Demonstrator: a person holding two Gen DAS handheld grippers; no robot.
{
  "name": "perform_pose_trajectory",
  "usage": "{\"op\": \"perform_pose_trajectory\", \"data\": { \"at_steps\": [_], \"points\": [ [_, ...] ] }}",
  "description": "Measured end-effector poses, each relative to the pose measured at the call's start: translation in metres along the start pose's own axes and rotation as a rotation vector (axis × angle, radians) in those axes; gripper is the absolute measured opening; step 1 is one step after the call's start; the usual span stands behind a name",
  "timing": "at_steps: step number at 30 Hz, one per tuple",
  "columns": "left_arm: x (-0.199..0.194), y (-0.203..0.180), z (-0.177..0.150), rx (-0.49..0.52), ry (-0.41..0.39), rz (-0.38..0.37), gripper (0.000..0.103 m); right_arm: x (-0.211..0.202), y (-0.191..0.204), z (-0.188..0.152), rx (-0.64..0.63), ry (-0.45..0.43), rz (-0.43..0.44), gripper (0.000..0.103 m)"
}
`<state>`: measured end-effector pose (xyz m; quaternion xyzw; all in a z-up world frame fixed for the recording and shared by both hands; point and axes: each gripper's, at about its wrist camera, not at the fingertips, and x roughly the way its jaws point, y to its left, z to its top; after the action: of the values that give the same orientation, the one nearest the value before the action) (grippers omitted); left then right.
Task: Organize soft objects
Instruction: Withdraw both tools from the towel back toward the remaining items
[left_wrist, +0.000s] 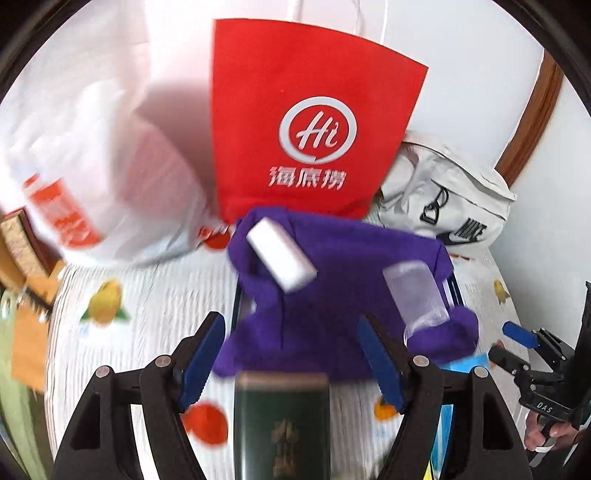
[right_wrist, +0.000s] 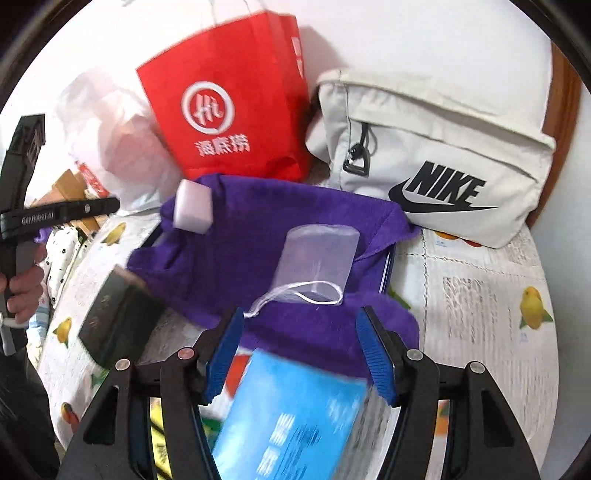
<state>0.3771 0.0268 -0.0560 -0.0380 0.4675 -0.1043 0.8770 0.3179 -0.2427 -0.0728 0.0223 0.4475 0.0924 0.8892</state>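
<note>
Both the left gripper (left_wrist: 291, 360) and right gripper (right_wrist: 299, 354) have jaws spread open with nothing pinched. Just past them the purple towel (right_wrist: 266, 225) sits rumpled over a tray on the fruit-print tablecloth (right_wrist: 480, 295), under a white foam block (right_wrist: 194, 210) and clear pouch (right_wrist: 317, 262). Looks floppy and light, so I'd grab a bunched edge.

Perhaps three bags (right_wrist: 229, 107), one cloth (right_wrist: 280, 225)

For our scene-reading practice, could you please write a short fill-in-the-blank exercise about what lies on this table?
1. The towel spread on the table is ____ in colour.
2. The white block and the clear pouch both lie on the ____.
3. The bag beside the red bag bears the word ____.

Missing words: purple; towel; NIKE
</note>
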Motion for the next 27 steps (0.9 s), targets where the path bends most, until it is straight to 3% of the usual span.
{"op": "perform_pose_trajectory", "data": {
  "at_steps": [6,15,18,27],
  "points": [
    [-0.034,0.007,-0.058,-0.043,0.015,-0.023,0.073,-0.036,0.019,-0.038,0.003,-0.024,0.011,0.064],
    [-0.053,0.012,-0.147,-0.003,0.033,-0.066,0.073,-0.081,0.051,-0.106,-0.004,-0.045,0.040,0.064],
    [-0.049,0.020,-0.172,0.006,0.042,-0.096,0.080,-0.086,0.054,-0.123,0.003,-0.040,0.033,0.064],
    [-0.035,0.024,-0.203,0.088,0.039,-0.111,0.084,-0.085,0.059,-0.165,0.024,-0.012,0.031,0.064]
  ]
}}
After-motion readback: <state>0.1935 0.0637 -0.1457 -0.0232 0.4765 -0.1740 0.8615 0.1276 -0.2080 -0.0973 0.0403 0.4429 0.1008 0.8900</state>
